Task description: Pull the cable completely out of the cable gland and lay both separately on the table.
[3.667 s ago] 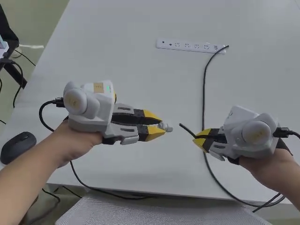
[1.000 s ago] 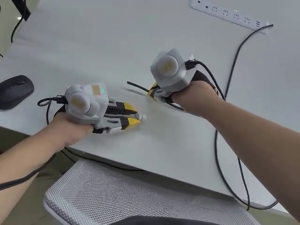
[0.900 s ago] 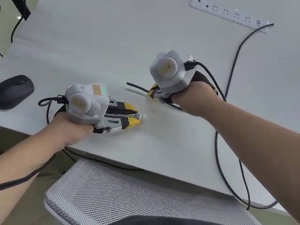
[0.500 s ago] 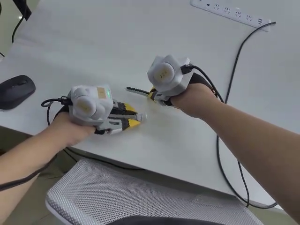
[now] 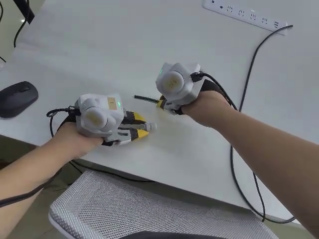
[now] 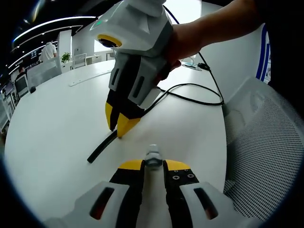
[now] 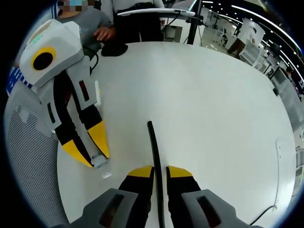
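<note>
My left gripper [image 5: 144, 130] is near the table's front edge, shut on the small grey cable gland [image 5: 150, 127], which pokes out past its yellow tips. In the left gripper view the gland [image 6: 153, 155] sits between my jaws [image 6: 153, 164]. Just behind and to the right, my right gripper [image 5: 161, 103] points down and is shut on the black cable [image 5: 143, 98], whose free end sticks out leftward, low over the white table [image 5: 99, 45]. The right gripper view has the cable [image 7: 153, 140] running forward from my closed jaws [image 7: 160, 170]. Gland and cable are apart.
A white power strip [image 5: 244, 15] lies at the far right, its black cord [image 5: 238, 149] trailing to the front edge. A black mouse [image 5: 17, 98] sits at the left edge. A grey mesh chair [image 5: 149, 214] stands below the table front.
Since 3.7 s ago the right gripper has come across with the cable, close to the left gripper. In the last second both grippers shifted only slightly, each keeping its hold.
</note>
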Action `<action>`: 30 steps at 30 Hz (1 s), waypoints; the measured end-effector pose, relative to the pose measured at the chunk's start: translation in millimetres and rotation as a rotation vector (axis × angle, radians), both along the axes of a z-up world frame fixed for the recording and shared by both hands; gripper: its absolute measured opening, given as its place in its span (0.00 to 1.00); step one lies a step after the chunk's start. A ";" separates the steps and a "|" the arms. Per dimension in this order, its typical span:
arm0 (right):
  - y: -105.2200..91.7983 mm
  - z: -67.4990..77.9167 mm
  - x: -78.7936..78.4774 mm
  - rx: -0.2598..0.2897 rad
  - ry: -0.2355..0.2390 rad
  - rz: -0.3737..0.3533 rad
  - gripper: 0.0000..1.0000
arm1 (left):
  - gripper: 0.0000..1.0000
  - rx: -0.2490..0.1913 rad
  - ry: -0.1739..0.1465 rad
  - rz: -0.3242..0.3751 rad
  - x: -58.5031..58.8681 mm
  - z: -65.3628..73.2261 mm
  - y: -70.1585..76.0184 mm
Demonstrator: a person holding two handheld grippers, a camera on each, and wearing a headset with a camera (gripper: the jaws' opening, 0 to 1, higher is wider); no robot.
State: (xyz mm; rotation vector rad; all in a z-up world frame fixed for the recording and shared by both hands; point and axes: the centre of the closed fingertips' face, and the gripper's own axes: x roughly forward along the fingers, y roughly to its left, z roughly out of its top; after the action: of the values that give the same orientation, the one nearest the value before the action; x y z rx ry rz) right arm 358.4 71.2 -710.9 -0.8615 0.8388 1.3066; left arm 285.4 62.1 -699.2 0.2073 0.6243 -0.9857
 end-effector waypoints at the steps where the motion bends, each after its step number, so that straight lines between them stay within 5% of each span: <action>1: 0.0 -0.2 -0.2 0.002 0.008 -0.005 0.07 | 0.20 -0.003 -0.003 0.005 0.6 1.2 0.1; 12: -1.1 7.9 3.8 0.026 -0.012 -0.035 0.18 | 0.28 -0.006 -0.003 0.033 2.2 5.4 1.4; 19: -3.0 31.2 6.5 0.101 -0.018 -0.070 0.25 | 0.32 -0.021 -0.002 0.063 3.1 13.9 2.9; 30: -44.2 75.1 9.4 0.224 -0.047 -0.176 0.32 | 0.40 -0.040 -0.011 0.106 3.0 32.5 5.1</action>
State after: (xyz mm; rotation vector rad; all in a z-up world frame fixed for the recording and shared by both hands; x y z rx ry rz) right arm 367.8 27.0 -635.8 -0.6251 0.7000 1.1942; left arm 288.4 67.2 -666.7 0.1428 0.5992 -0.8933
